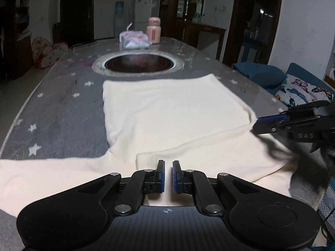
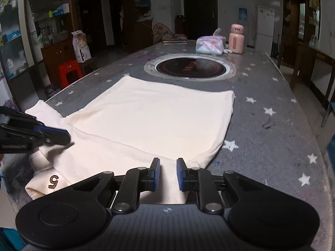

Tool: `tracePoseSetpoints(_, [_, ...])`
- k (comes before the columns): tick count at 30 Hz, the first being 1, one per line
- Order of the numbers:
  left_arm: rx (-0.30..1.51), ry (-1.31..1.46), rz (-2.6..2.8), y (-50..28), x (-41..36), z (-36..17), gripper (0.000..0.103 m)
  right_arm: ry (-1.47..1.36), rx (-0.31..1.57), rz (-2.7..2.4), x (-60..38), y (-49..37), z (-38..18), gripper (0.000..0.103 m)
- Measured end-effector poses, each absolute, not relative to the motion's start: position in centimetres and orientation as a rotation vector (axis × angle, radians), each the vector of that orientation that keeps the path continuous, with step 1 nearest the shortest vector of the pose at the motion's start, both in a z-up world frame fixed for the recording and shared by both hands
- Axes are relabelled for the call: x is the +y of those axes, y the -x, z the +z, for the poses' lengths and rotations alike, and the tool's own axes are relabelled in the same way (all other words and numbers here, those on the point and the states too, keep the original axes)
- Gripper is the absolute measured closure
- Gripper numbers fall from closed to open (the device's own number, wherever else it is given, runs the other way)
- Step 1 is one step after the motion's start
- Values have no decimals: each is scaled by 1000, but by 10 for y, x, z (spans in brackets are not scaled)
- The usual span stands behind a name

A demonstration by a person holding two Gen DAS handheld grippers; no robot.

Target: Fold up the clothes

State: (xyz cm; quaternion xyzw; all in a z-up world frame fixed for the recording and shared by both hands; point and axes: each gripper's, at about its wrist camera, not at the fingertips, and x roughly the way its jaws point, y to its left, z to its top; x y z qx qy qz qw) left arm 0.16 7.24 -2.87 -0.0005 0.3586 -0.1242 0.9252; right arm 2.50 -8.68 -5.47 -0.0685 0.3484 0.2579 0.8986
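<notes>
Our left gripper (image 1: 168, 163) was nearly closed, pinching a cream shirt (image 1: 171, 113) at its folded edge. Our right gripper (image 2: 168, 161) stood slightly apart around cloth at the shirt's near hem. The shirt lay flat on the star-patterned table (image 2: 272, 125).

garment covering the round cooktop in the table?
No, the cream garment ends short of the round cooktop, with bare grey table between them.

I count one cream garment (image 1: 167, 113), two grippers, one pink bottle (image 2: 236, 39), one tissue pack (image 2: 209, 45), one red stool (image 2: 70, 71).
</notes>
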Motion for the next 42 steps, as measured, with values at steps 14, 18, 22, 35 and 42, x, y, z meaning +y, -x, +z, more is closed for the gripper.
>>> tracePoseSetpoints(14, [676,-1,-296,21,70,-12,83,195,722,566,-98,12,-44,88])
tracePoseSetpoints(18, [710,-32,-304,22,63,-24,83,232,741,578,-97,31,-53,88])
tracePoseSetpoints(22, [717,-31,-294,23,66,-27,83,252,725,575,-96,34,-52,88])
tracePoseSetpoints(35, [693,66,-72,31,122,-16,74,242,701,584,-74,-28,-54,79])
tracePoseSetpoints(42, [663,119,213,37,188,-14,60,228,683,600,-70,-24,-48,65])
